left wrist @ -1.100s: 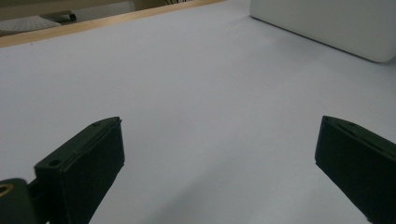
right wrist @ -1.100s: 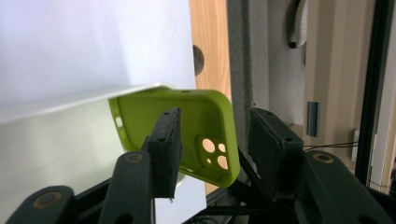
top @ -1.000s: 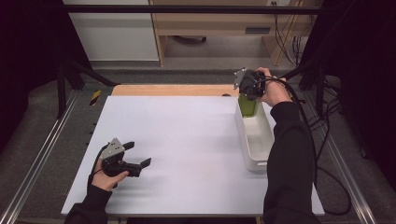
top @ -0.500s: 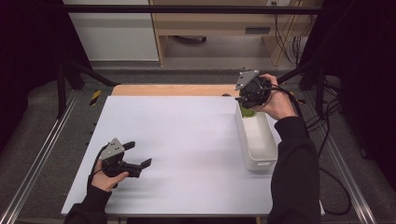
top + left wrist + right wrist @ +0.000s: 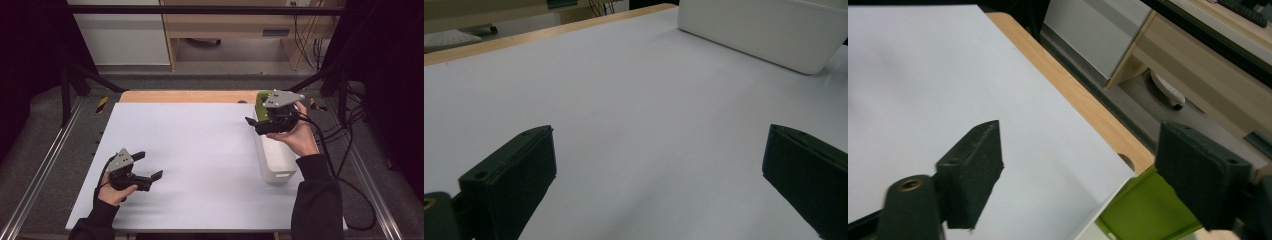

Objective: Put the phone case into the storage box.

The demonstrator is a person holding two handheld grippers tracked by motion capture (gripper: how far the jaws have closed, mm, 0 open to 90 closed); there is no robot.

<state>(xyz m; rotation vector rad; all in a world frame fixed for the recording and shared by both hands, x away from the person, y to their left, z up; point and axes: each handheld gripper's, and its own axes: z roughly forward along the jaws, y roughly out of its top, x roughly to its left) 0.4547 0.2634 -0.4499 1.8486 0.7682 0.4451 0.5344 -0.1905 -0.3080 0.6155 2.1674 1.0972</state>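
Observation:
A green plastic thing (image 5: 260, 101) stands at the far end of a white bin (image 5: 278, 161) on the right side of the table. My right gripper (image 5: 252, 125) hovers just in front of it, over the bin's left wall, jaws pointing left. Its jaws have just been opening and hold nothing; in the right gripper view (image 5: 1078, 165) the green thing (image 5: 1148, 212) lies below the right-hand jaw. My left gripper (image 5: 148, 166) rests low over the white tabletop at the near left, open and empty. In the left gripper view (image 5: 659, 170) the bin (image 5: 769, 32) stands far ahead.
The white tabletop (image 5: 200, 145) has a wooden strip (image 5: 190, 96) along its far edge. Metal rails run down both sides. Cables (image 5: 345, 165) trail at the right, and shelving and a cabinet stand beyond the table.
My right gripper has drawn back from above the green thing toward the near side and turned its jaws to the left, now wider apart. The left gripper has stayed in place.

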